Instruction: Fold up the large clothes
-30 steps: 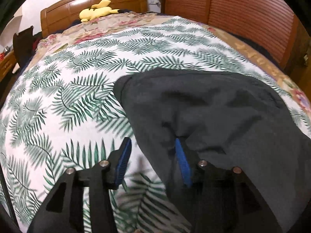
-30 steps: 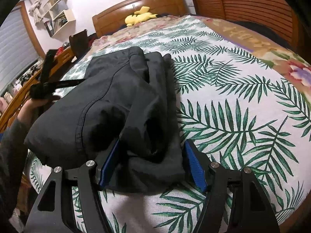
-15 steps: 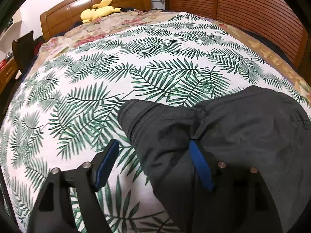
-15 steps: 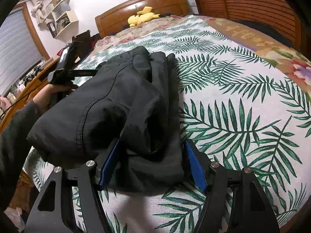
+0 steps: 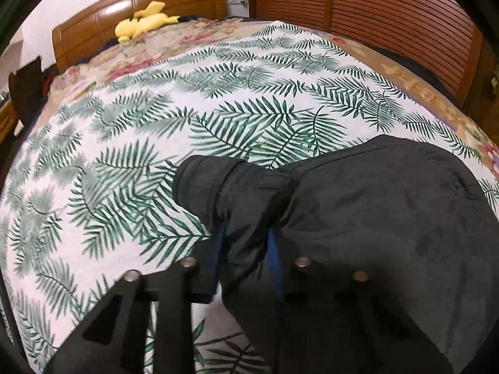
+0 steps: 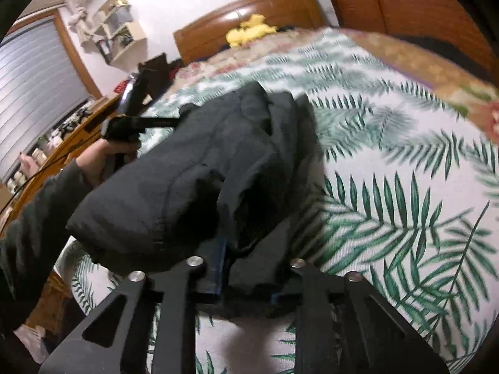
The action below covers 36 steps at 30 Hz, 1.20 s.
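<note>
A large dark grey jacket (image 5: 374, 218) lies bunched on the palm-leaf bedsheet (image 5: 156, 131). My left gripper (image 5: 246, 249) is shut on a thick fold of it near a sleeve cuff (image 5: 199, 180). In the right wrist view the jacket (image 6: 218, 162) rises as a folded mound. My right gripper (image 6: 249, 268) is shut on its near edge, the blue pads mostly buried in cloth. The left gripper (image 6: 131, 124) and the hand holding it show at the jacket's far left side.
A wooden headboard (image 5: 140, 9) with a yellow plush toy (image 5: 143, 21) is at the bed's far end. Slatted wooden doors (image 5: 389, 15) run along the right. A wooden dresser (image 6: 62, 143) and wall shelves (image 6: 118, 31) stand left of the bed.
Both grippers closed on the jacket. The left one moved onto the fold by the cuff; the right one gripped the near edge and the cloth lifted slightly.
</note>
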Available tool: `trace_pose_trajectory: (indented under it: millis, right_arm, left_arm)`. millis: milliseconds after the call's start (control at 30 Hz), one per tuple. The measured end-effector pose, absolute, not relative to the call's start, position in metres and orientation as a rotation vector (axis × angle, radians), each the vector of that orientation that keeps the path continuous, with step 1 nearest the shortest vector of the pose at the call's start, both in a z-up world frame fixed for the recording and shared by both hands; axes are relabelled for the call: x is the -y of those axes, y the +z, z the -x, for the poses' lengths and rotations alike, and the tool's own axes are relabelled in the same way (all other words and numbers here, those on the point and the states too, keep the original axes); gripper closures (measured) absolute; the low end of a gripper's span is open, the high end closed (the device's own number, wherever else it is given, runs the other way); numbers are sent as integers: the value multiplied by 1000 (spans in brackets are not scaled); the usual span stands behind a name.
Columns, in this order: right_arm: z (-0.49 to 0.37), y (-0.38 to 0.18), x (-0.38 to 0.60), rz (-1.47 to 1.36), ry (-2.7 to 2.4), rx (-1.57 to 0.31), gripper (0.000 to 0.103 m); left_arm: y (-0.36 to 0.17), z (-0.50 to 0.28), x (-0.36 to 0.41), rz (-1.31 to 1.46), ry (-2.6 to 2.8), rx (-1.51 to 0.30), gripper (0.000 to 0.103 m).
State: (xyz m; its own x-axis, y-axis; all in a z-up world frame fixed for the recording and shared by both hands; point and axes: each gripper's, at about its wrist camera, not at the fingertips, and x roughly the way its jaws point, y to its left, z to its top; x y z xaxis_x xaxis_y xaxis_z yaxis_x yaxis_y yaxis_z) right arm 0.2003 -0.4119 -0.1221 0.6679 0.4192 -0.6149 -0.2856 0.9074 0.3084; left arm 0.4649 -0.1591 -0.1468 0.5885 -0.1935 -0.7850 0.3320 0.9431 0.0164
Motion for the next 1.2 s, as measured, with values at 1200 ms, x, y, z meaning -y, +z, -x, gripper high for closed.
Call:
trace_pose_trajectory:
  millis: [1200]
  right_arm:
    - [-125, 18, 704, -93, -78, -350, 96]
  left_arm:
    - [15, -400, 541, -140, -774, -612, 92]
